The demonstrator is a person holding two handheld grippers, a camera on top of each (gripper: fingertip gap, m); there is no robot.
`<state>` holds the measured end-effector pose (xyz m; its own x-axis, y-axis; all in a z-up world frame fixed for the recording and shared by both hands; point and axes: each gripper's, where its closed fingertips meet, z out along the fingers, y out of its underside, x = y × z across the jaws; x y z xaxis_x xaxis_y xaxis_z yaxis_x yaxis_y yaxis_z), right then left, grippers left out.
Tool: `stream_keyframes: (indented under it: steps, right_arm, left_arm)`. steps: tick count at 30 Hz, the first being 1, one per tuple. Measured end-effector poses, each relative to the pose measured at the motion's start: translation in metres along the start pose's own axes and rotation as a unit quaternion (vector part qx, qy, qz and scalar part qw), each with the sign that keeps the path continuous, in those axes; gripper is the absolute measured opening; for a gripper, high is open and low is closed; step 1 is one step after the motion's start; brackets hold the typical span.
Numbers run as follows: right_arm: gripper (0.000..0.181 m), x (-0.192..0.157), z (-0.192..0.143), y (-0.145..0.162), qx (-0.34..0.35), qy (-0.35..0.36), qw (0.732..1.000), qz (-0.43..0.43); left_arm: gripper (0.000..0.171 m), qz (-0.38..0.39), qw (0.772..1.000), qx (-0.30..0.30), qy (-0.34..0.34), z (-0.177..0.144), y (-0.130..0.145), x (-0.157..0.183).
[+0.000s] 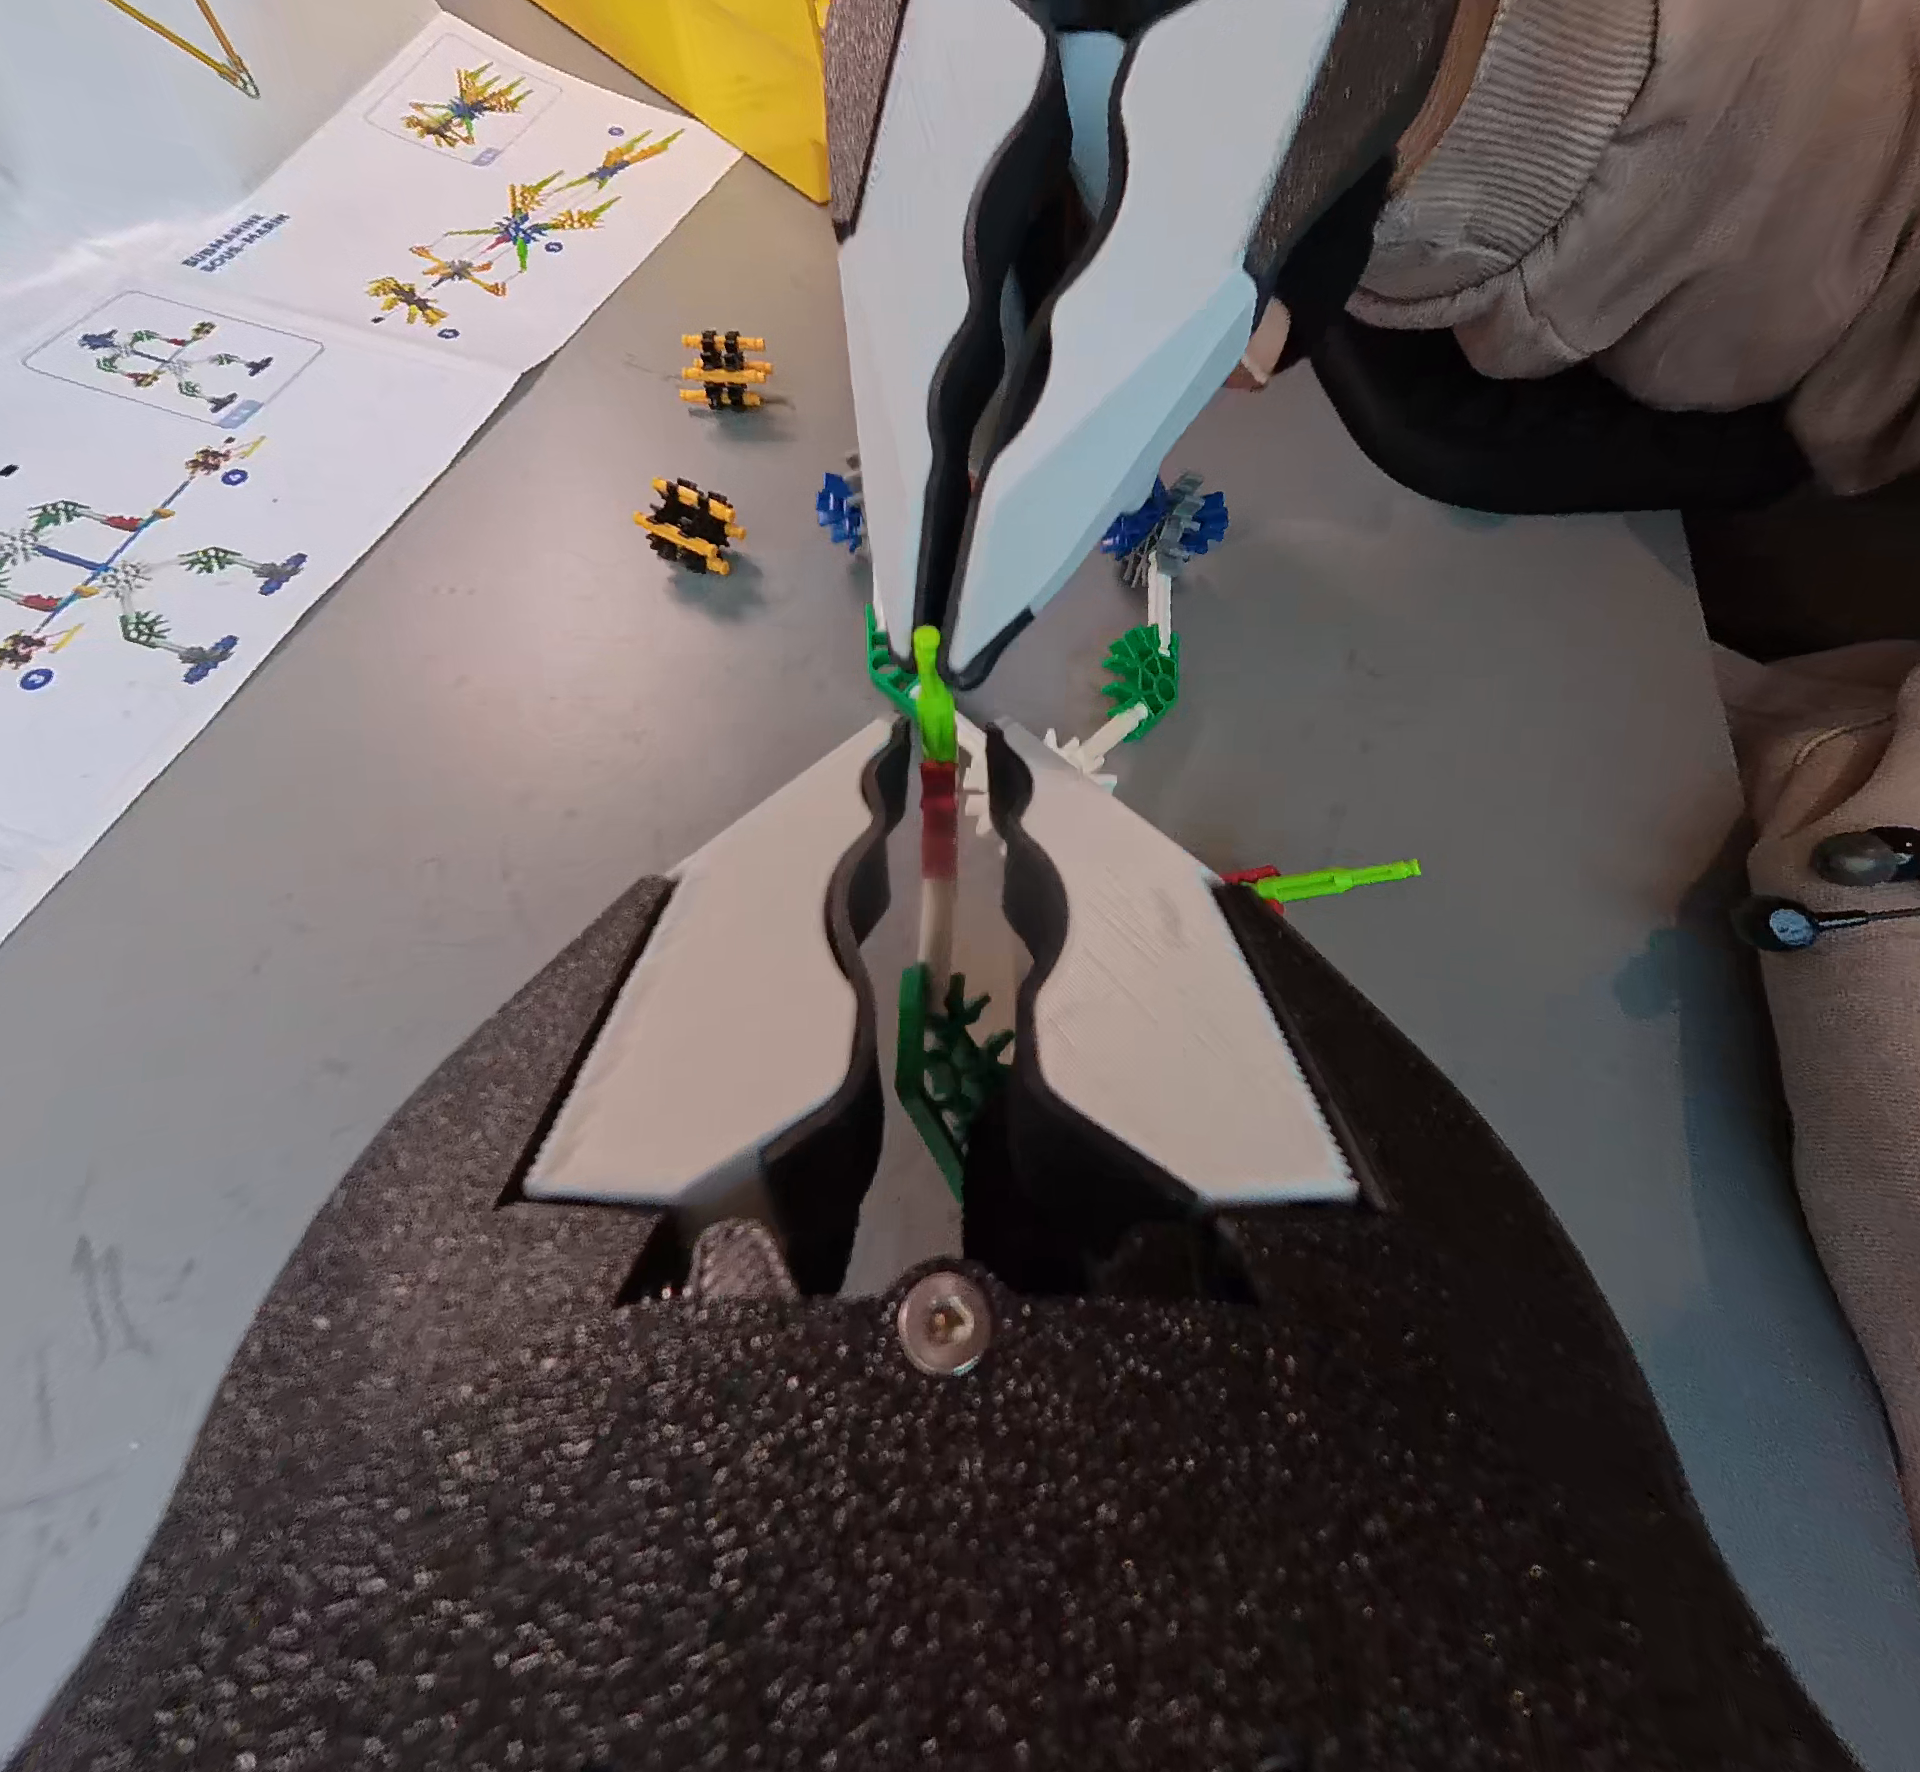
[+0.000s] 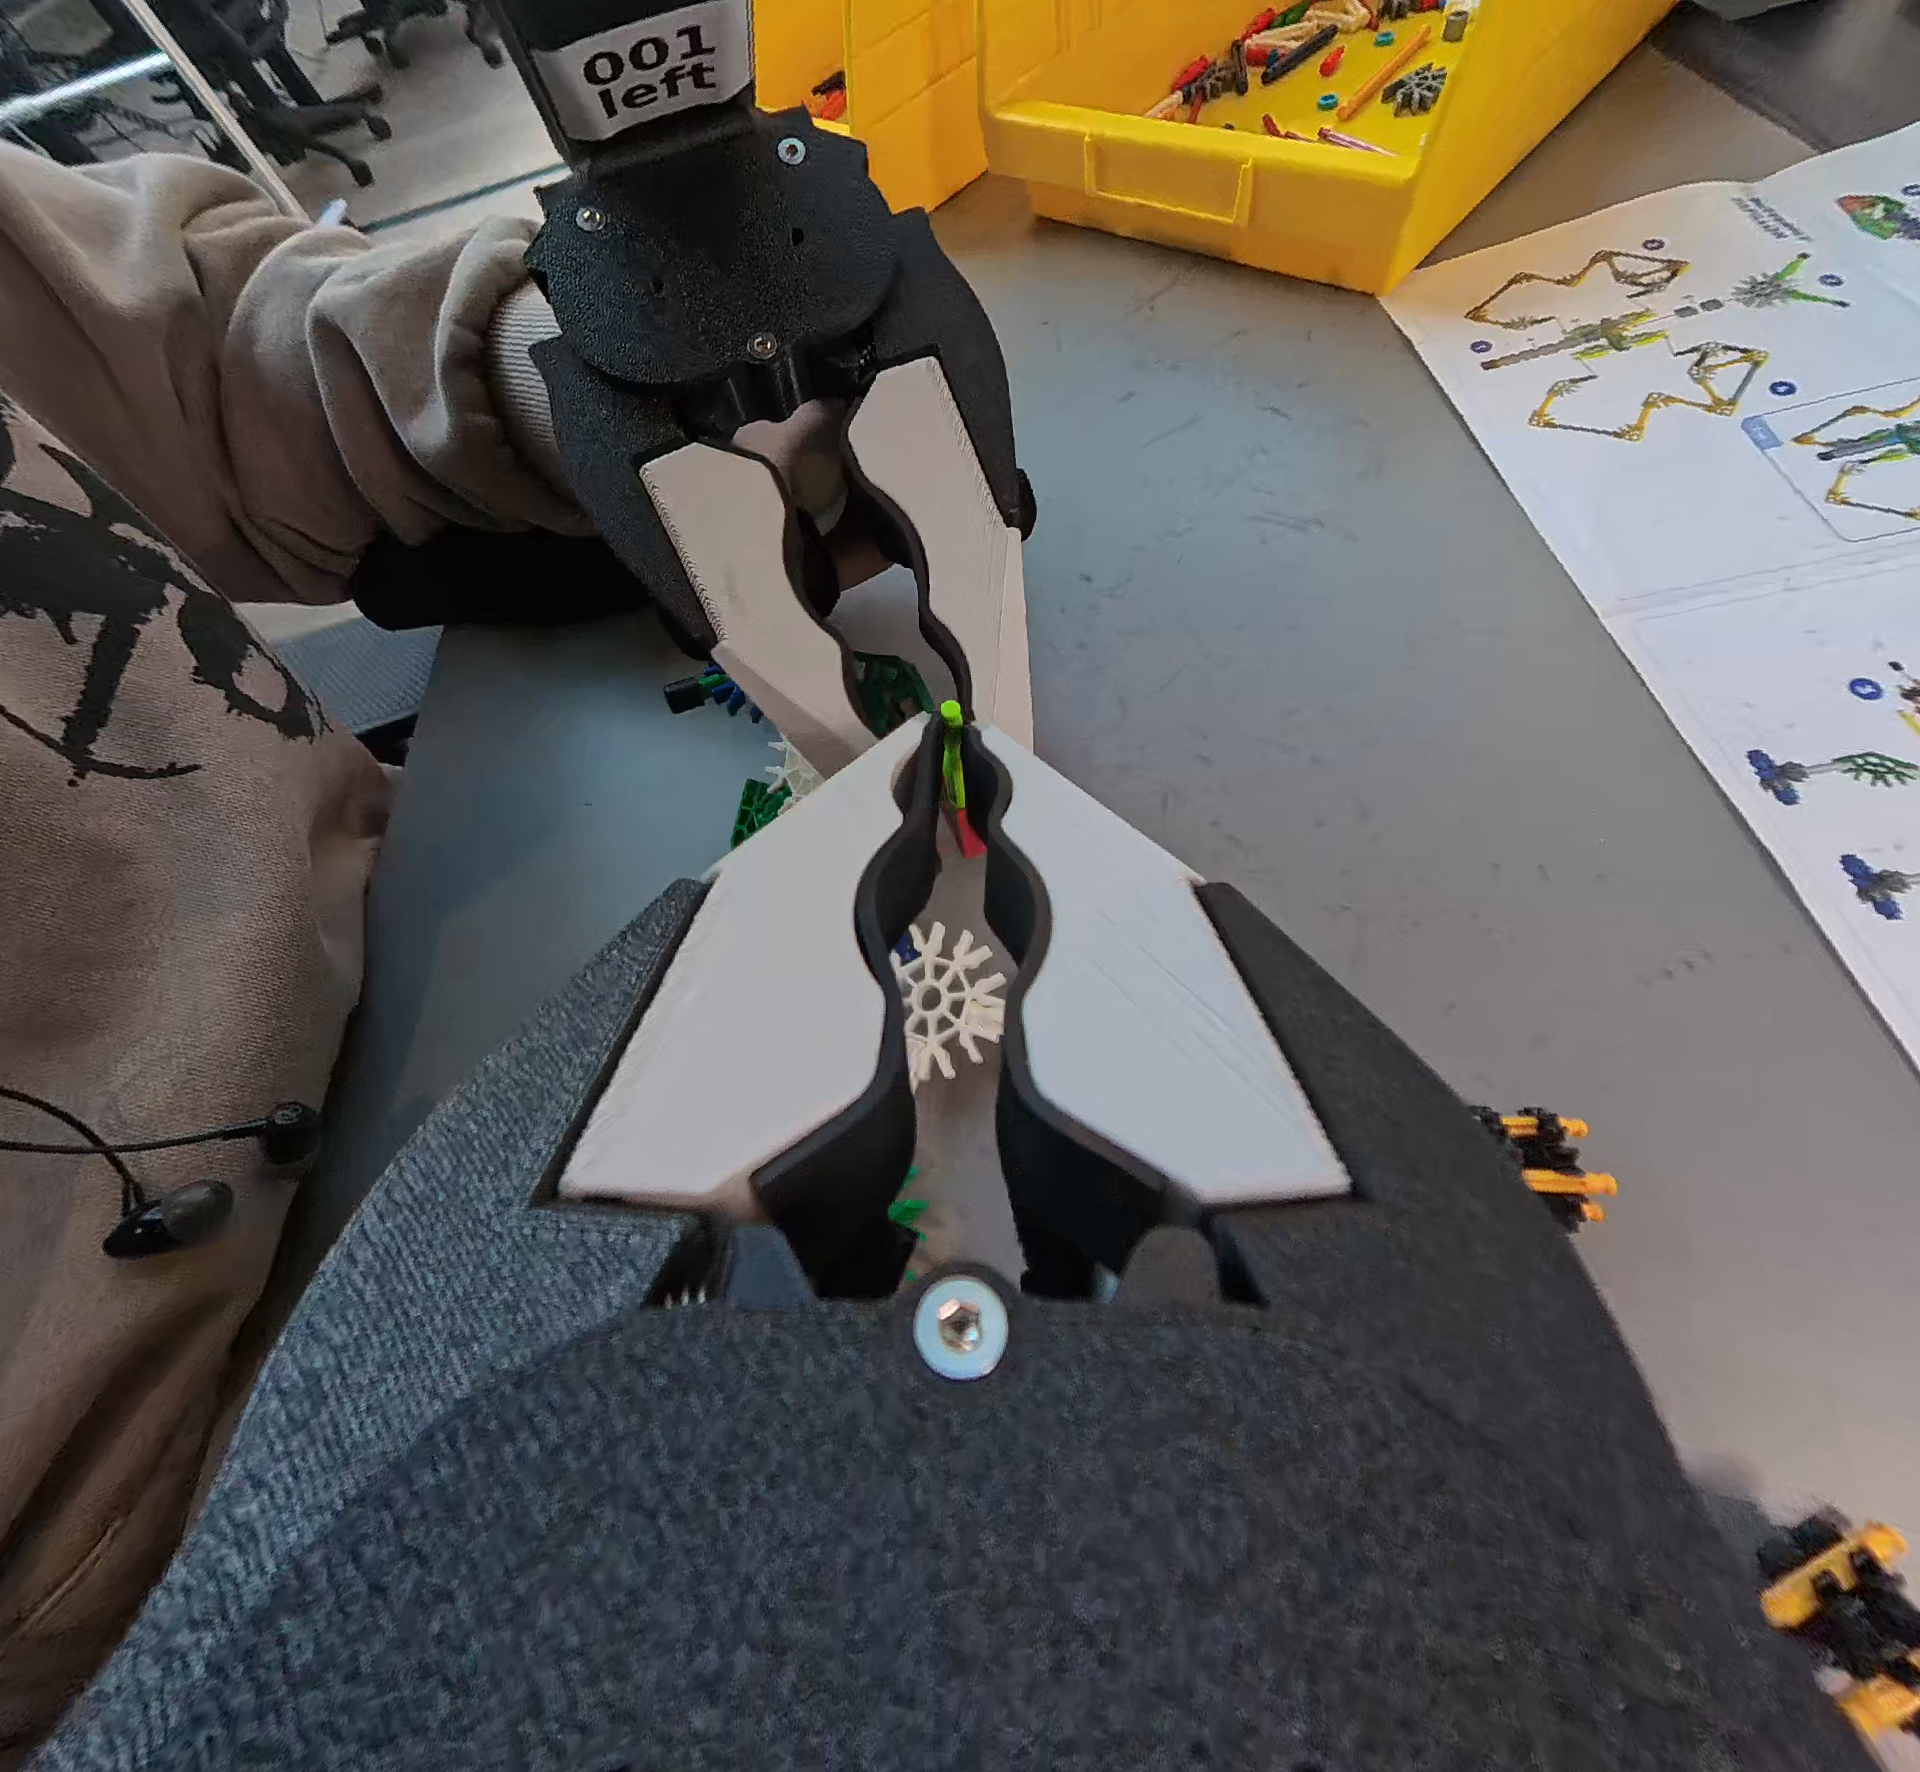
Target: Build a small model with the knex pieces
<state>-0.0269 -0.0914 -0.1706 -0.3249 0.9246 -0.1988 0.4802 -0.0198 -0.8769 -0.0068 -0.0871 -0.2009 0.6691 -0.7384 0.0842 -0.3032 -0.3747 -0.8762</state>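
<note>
The left tongs (image 1: 940,735) are closed on a red connector (image 1: 938,813) of a rod-and-connector toy frame (image 1: 1138,683), with a white rod running back between their fingers to a dark green connector (image 1: 945,1068). The right tongs (image 2: 951,756) meet them tip to tip from the opposite side, pinching a lime green rod (image 2: 951,751) that stands up out of the red connector; a white snowflake connector (image 2: 948,1000) shows between their fingers. The frame spreads close around both tips on the grey bench (image 1: 468,787), with blue and grey ends (image 1: 1169,522) behind the right tongs and a second lime green rod (image 1: 1340,881) sticking out toward the person's sleeve (image 1: 1662,164). Open bench lies to the left of the tips, up to two black-and-yellow wheel pieces (image 1: 691,527) and the instruction sheet (image 1: 312,320). Yellow bins (image 2: 1299,91) of loose parts stand at the far side. The bench edge (image 2: 416,683) runs just beside the person's body.
</note>
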Motion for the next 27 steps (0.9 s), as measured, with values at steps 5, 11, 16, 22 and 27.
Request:
stream_keyframes:
  steps: [5, 11, 16, 22, 27]
  right_arm:
    - [0.002, 0.001, -0.005, 0.003, 0.024, -0.035, 0.998, 0.050]
    - [0.002, -0.004, -0.002, 0.009, 0.011, -0.031, 0.999, 0.012]
    - [0.012, -0.012, 0.001, 0.012, -0.003, -0.034, 0.999, -0.030]
    - [0.003, -0.014, 0.003, 0.013, -0.011, 0.005, 0.989, -0.147]
    - [0.005, -0.016, 0.003, 0.006, -0.002, 0.075, 0.957, -0.280]
  left_arm:
    - [0.024, -0.020, 1.000, -0.022, 0.008, -0.001, 0.009, -0.002]
    - [0.007, -0.029, 0.997, -0.065, 0.035, 0.007, 0.023, 0.008]
    - [0.006, -0.008, 0.998, -0.060, 0.035, 0.007, 0.019, 0.011]
    - [0.006, -0.043, 0.996, -0.050, 0.067, 0.006, 0.017, 0.018]
    - [0.006, -0.161, 0.977, -0.015, 0.143, 0.003, 0.010, 0.025]
